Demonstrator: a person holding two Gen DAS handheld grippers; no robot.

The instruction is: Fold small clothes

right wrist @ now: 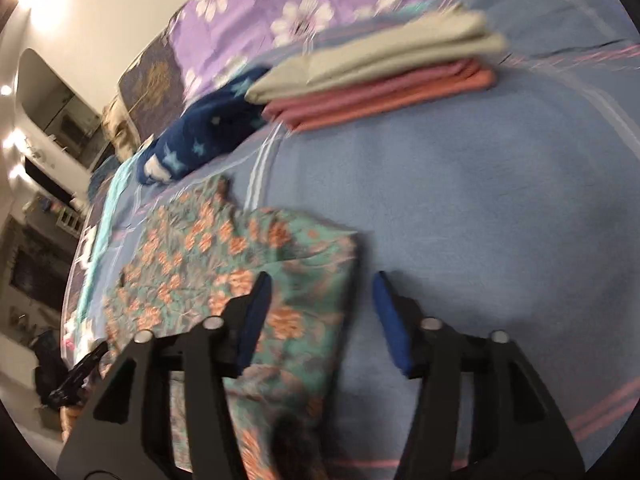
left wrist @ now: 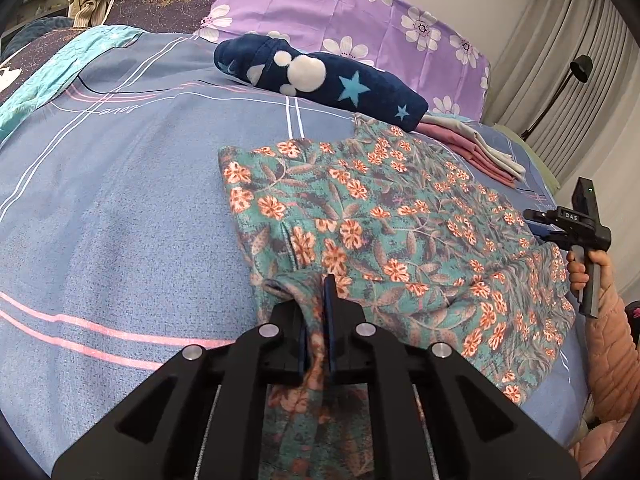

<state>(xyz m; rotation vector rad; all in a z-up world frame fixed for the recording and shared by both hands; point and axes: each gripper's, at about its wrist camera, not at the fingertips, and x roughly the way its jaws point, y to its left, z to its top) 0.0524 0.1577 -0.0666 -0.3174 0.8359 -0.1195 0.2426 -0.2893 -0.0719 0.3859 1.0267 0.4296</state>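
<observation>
Two grippers work over a bed spread with a blue sheet [left wrist: 120, 208] crossed by thin white and pink lines. A purple flowered pillow [left wrist: 344, 8] lies at the head, against a pale wall, with grey curtains [left wrist: 560, 64] and a black floor lamp [left wrist: 576, 72] to one side.

One floral garment [left wrist: 400, 220], teal with orange blossoms, lies spread on the sheet. The left gripper [left wrist: 316, 300] has its fingers nearly together, pinching a raised fold at the garment's near edge. The right gripper [right wrist: 320, 300] stands with its jaws partly apart; the garment's edge lies under its left finger, and neither pad presses on the cloth.

Beyond the garment lie one dark blue fleece piece [left wrist: 320, 76] with stars and white dots, and one folded stack [right wrist: 380, 76] of pale grey over pink cloths.

Only the left wrist view shows the right gripper from outside, held by a hand [left wrist: 582, 272] in a pink quilted sleeve, along with the curtains and lamp. Only the right wrist view, which is blurred, shows bright lights and dark furniture along the far wall, and the folded stack in full.
</observation>
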